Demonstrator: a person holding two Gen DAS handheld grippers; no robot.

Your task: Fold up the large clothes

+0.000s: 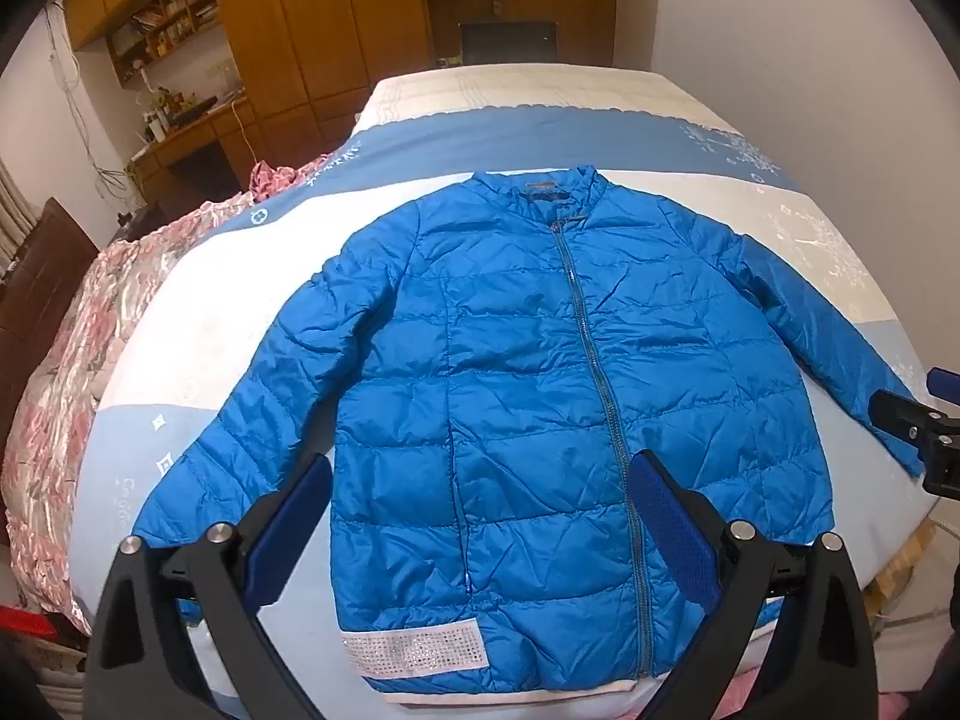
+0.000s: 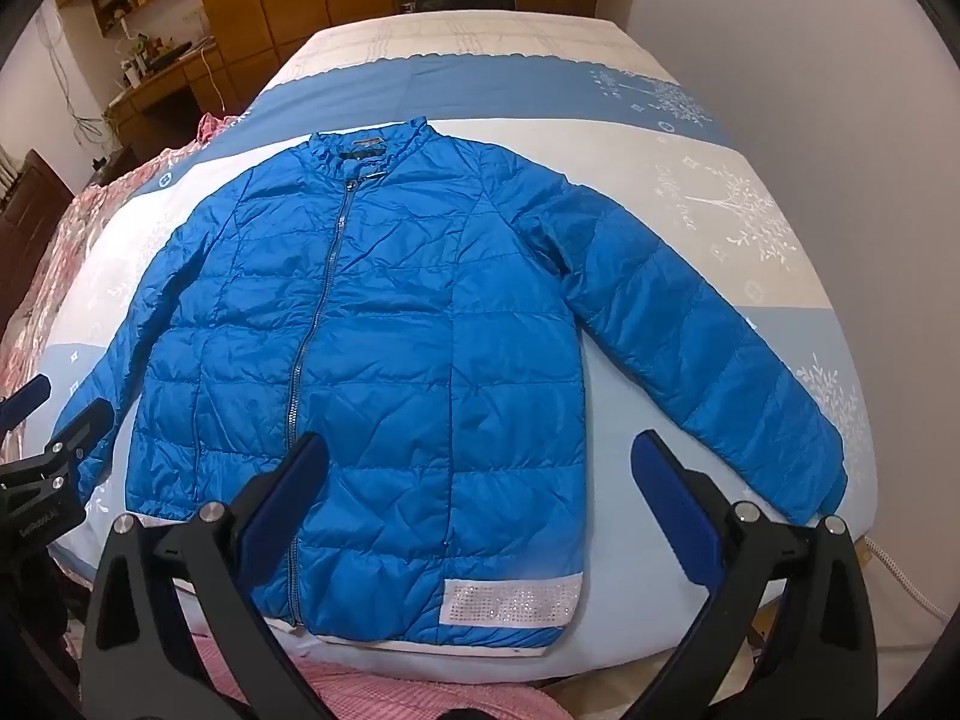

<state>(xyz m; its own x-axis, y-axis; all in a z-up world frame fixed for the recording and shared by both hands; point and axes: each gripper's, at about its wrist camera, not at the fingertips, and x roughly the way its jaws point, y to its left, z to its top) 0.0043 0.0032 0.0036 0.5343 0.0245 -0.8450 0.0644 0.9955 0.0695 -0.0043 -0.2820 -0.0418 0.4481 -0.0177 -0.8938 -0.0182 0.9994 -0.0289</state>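
A blue quilted jacket (image 1: 528,396) lies flat and zipped on the bed, collar far, hem near, both sleeves spread out to the sides. It also shows in the right wrist view (image 2: 384,360). A sparkly white patch (image 1: 414,651) marks each hem corner. My left gripper (image 1: 480,516) is open and empty, held above the jacket's lower left half. My right gripper (image 2: 480,498) is open and empty above the lower right half. The right gripper's body (image 1: 924,438) shows by the right cuff; the left gripper's body (image 2: 54,462) shows by the left cuff.
The bed (image 1: 540,132) has a blue, white and cream cover. A pink floral quilt (image 1: 66,372) is bunched along its left side. A wooden wardrobe (image 1: 312,18) and desk (image 1: 186,132) stand far left. A white wall (image 1: 810,30) runs along the right.
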